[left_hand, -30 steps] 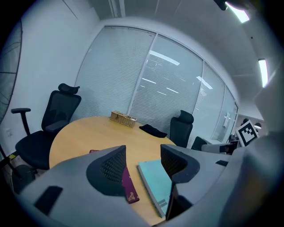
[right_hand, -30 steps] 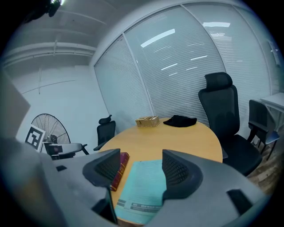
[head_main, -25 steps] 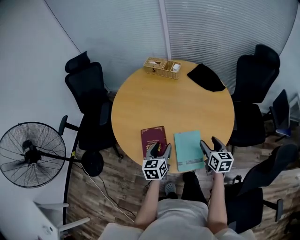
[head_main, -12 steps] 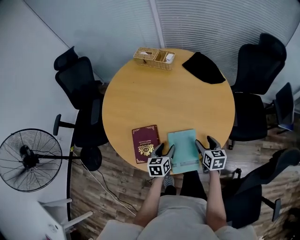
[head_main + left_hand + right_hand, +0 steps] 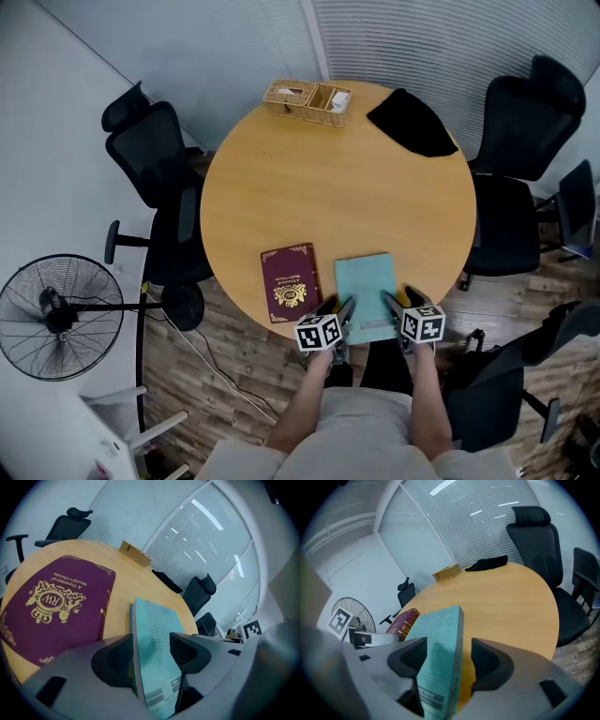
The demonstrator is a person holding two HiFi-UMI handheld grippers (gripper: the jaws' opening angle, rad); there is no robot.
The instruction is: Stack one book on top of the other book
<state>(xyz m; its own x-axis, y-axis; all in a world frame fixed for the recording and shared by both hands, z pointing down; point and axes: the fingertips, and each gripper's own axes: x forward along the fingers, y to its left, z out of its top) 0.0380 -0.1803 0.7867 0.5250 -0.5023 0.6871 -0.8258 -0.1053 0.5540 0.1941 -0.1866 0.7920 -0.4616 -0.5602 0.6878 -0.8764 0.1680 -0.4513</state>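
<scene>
A teal book [image 5: 366, 292] lies flat at the near edge of the round wooden table [image 5: 328, 187]. A maroon book [image 5: 292, 281] with a gold crest lies just left of it. My left gripper [image 5: 338, 309] stands open at the teal book's near left corner. In the left gripper view the teal book [image 5: 152, 620] runs edge-on between the jaws of my left gripper [image 5: 152, 651], with the maroon book [image 5: 56, 606] to the left. My right gripper [image 5: 401, 302] is open at the near right corner. There the teal book [image 5: 440, 630] sits between the jaws of my right gripper [image 5: 449, 656], with a gap on one side.
A wicker basket [image 5: 307, 97] and a black cloth [image 5: 412, 122] lie at the table's far edge. Black office chairs [image 5: 155, 178] [image 5: 525, 122] stand on both sides. A floor fan [image 5: 58, 314] is at the left. The person's legs are under the near edge.
Both grippers have come down to the teal book's near edge. The left one shifted right, away from the maroon book. The book's edge now sits between each pair of jaws.
</scene>
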